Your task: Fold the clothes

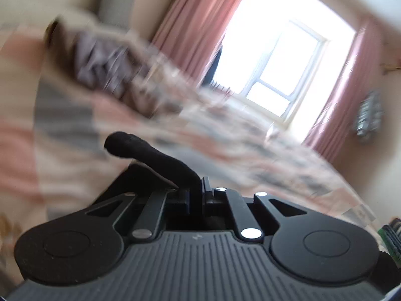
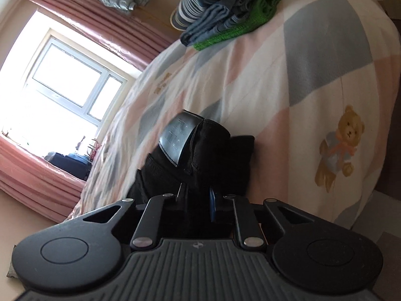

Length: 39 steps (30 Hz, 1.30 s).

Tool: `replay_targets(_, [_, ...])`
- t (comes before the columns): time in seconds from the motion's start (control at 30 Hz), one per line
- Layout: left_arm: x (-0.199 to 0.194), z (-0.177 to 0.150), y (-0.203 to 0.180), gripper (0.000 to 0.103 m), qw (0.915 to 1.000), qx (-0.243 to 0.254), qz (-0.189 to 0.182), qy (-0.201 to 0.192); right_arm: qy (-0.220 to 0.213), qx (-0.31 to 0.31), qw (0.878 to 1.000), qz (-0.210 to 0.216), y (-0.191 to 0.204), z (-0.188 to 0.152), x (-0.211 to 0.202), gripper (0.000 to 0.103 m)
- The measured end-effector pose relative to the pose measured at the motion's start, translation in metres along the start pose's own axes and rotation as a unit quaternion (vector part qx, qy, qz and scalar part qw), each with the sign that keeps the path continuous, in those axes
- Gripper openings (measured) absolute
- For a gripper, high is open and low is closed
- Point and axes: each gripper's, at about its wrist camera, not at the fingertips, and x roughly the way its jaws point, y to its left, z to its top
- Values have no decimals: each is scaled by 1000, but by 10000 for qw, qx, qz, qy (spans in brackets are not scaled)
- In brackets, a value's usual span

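My left gripper (image 1: 196,192) is shut on a fold of a black garment (image 1: 147,154), which sticks up and to the left from the closed jaws. My right gripper (image 2: 196,195) is shut on the black trousers (image 2: 200,150) at the waistband, where a dark leather label (image 2: 179,138) shows. Both hold the cloth above the checked bedspread (image 2: 263,80). The left wrist view is blurred by motion.
A stack of folded clothes, blue, striped and green (image 2: 225,10), lies at the far end of the bed. A pile of dark clothes (image 1: 105,62) lies on the bed in the left view. Pink curtains (image 2: 95,17) and a bright window (image 1: 280,50) stand behind.
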Motion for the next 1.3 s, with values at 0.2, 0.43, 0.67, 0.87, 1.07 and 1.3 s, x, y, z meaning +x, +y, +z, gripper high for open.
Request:
replay_targets(0.2, [30, -58, 31, 8, 9881, -83, 885, 1257, -145, -49, 9998, 84, -3, 3, -4, 14])
replay_targets(0.43, [13, -40, 28, 7, 9926, -349, 793, 853, -522, 164, 9967, 599, 5, 2, -29, 12])
replay_targets(0.67, [21, -62, 33, 11, 9872, -231, 1095, 1136, -317, 79, 9992, -233, -28, -11, -22, 6])
replay_targets(0.87, [11, -48, 23, 19, 9853, 79, 1240, 1172, -376, -504, 9968, -487, -16, -16, -22, 10])
replay_targets(1.07, [-32, -32, 35, 23, 9810, 5, 1760, 815, -593, -1066, 9854, -1184, 9, -15, -53, 45])
replay_targets(1.3, [-36, -23, 18, 23, 9910, -23, 1176, 641, -557, -2135, 9735, -596, 50, -35, -50, 45])
